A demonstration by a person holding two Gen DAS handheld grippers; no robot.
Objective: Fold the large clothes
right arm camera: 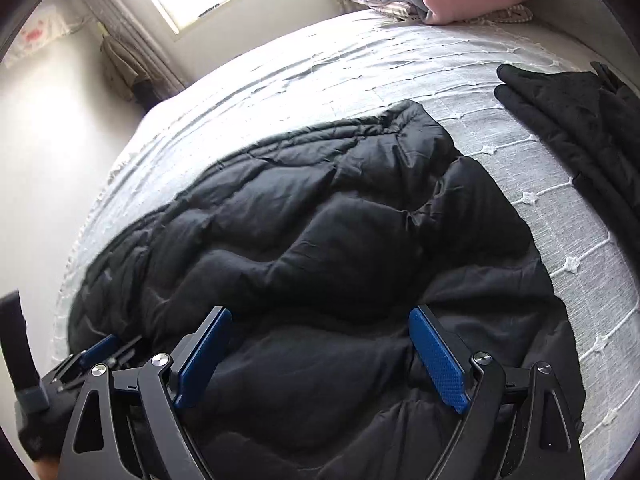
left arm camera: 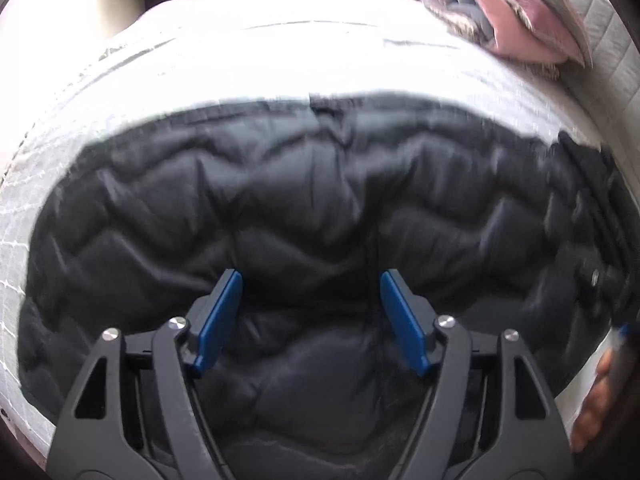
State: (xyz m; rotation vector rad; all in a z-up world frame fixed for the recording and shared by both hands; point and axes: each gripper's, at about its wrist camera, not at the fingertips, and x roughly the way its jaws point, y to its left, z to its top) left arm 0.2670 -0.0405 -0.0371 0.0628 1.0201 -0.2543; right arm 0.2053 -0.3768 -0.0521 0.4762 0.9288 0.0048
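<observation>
Jacket (left arm camera: 304, 208) lies spread on the bed (right arm camera: 360, 68); your left gripper (left arm camera: 311, 312) and right gripper (right arm camera: 320, 344) hover above it, jaws released. Next, clamp an edge to begin folding.

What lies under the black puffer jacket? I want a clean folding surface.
The black puffer jacket lies spread on a white textured bedspread. Whatever sits directly beneath the jacket is covered.

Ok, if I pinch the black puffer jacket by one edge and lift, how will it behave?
The black puffer jacket looks floppy: it lies creased and slumped on the bed, so the rest would probably hang and drag. Its puffy quilted panels suggest it is light for its bulk. The smooth shell may slip between the open left hand-held gripper fingers.
</observation>
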